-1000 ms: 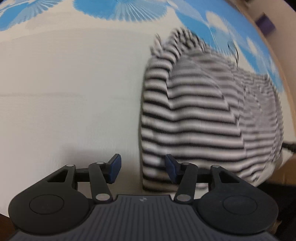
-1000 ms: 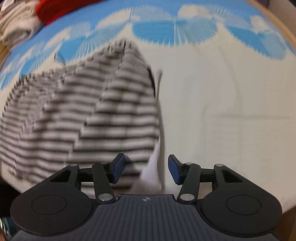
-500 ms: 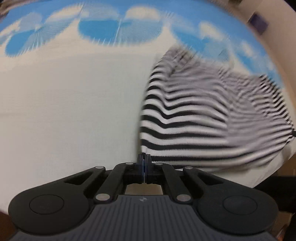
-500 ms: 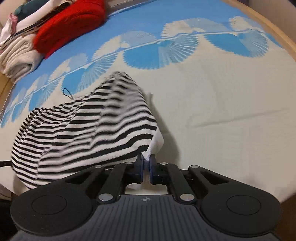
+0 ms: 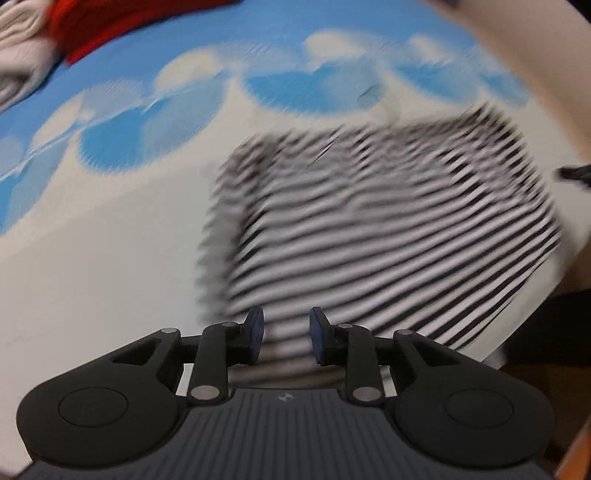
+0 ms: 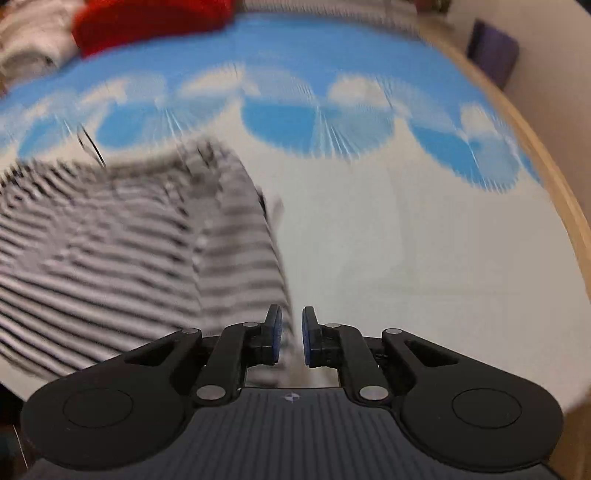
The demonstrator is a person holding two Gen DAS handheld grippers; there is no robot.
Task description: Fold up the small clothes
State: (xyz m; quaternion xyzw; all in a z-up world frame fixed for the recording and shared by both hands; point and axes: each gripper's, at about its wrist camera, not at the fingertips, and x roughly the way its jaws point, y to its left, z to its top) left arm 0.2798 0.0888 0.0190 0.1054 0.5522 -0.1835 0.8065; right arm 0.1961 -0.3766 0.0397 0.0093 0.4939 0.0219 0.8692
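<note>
A black-and-white striped garment (image 5: 388,229) lies on the bed sheet (image 5: 92,277), blurred by motion. My left gripper (image 5: 284,334) hovers over its near edge. Its jaws are opening, and striped cloth shows in the gap without the pads pressing on it. In the right wrist view the garment (image 6: 129,258) fills the left half. My right gripper (image 6: 291,338) is at its right-hand near corner. Its jaws are opening with a narrow gap, and the garment's pale edge runs up between the pads.
The sheet is cream with blue fan shapes (image 6: 317,125) toward the back. A red garment (image 6: 147,22) and pale folded clothes (image 6: 29,48) lie at the far left. A wooden bed edge (image 6: 554,192) curves down the right side, with a purple object (image 6: 495,55) beyond.
Both grippers closed on the garment's near edge, rose with it and carried it toward the back. Their jaws now stand apart again, the left wider than the right.
</note>
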